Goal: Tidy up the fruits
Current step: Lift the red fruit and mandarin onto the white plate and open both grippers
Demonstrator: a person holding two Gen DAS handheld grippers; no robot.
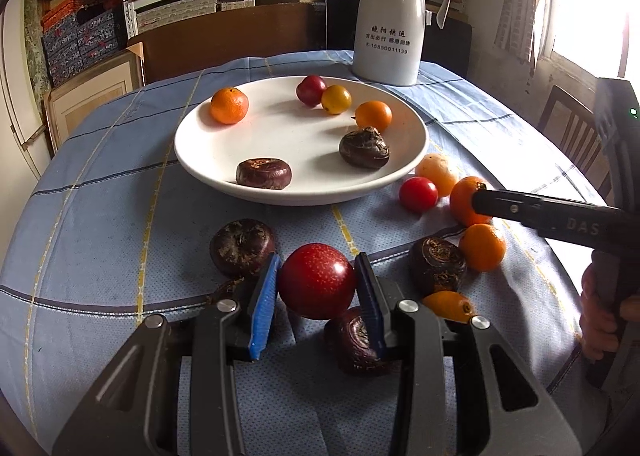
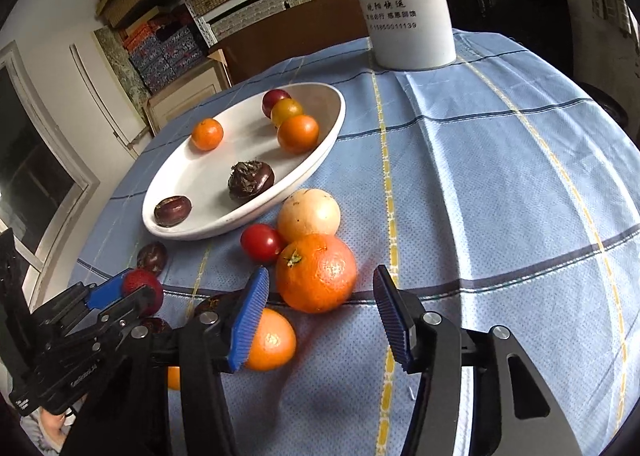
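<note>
My left gripper (image 1: pixel 316 280) is shut on a red plum (image 1: pixel 317 280), held just above the cloth; it also shows in the right wrist view (image 2: pixel 142 290). My right gripper (image 2: pixel 320 296) is open around a mandarin (image 2: pixel 316 274) on the cloth, its pads apart from the skin. The white plate (image 1: pixel 200 159) holds several fruits: a mandarin (image 1: pixel 229 105), a dark plum (image 1: pixel 310 90), a yellow fruit (image 1: pixel 336 99), a kumquat (image 1: pixel 373 115) and two water chestnuts (image 1: pixel 364 147).
Loose on the cloth lie a cherry tomato (image 2: pixel 261 243), a pale fruit (image 2: pixel 309 213), another mandarin (image 2: pixel 270 340), a kumquat (image 1: pixel 448 306) and several water chestnuts (image 1: pixel 241 247). A white thermos jug (image 1: pixel 390 15) stands behind the plate. A chair (image 1: pixel 576 131) is at right.
</note>
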